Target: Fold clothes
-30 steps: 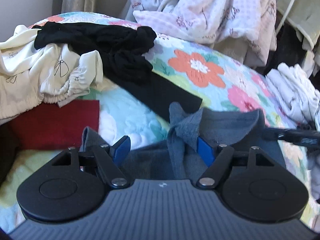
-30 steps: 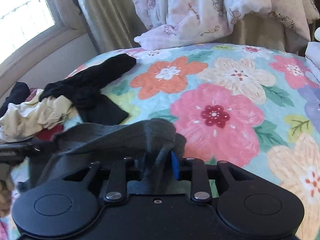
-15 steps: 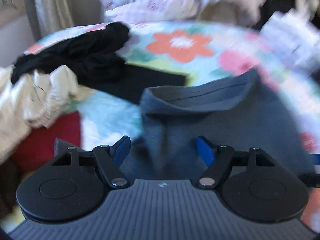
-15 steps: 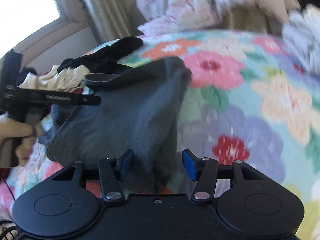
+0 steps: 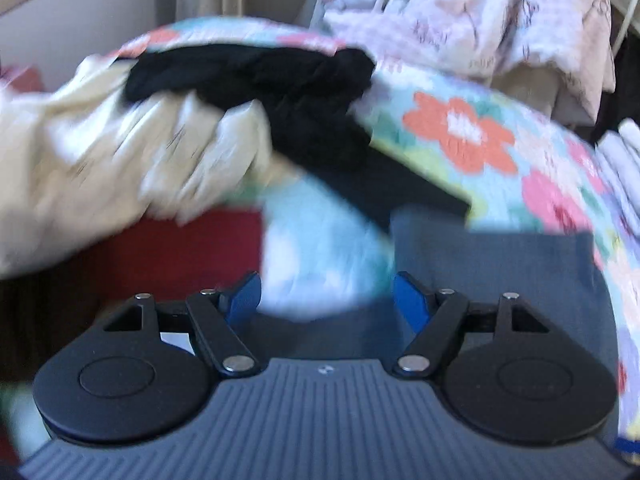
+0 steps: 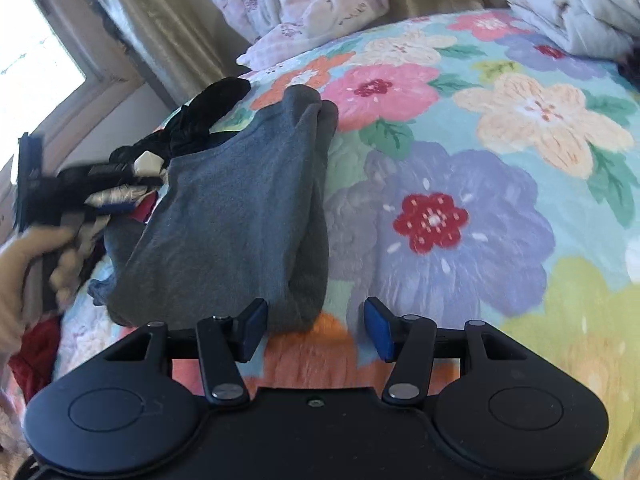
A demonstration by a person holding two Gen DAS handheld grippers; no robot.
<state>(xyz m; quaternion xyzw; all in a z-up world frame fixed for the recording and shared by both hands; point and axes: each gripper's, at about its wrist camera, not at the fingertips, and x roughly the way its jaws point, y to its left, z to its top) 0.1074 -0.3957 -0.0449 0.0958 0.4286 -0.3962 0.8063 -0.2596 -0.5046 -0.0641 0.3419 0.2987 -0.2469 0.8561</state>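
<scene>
A home bedroom. A bed with a flowered quilt (image 6: pixel 500 128) carries loose clothes: a grey garment (image 6: pixel 232 216), black ones (image 5: pixel 280 92) and a cream one (image 5: pixel 100 152). Behind it are a window (image 6: pixel 36 64) with a curtain (image 6: pixel 160 20) and heaped bedding (image 5: pixel 460 12).

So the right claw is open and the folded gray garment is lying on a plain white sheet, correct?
Not quite. The right claw is open and the folded gray garment is lying there, but on a floral quilt, not a plain white sheet. The right wrist view shows it.
</scene>
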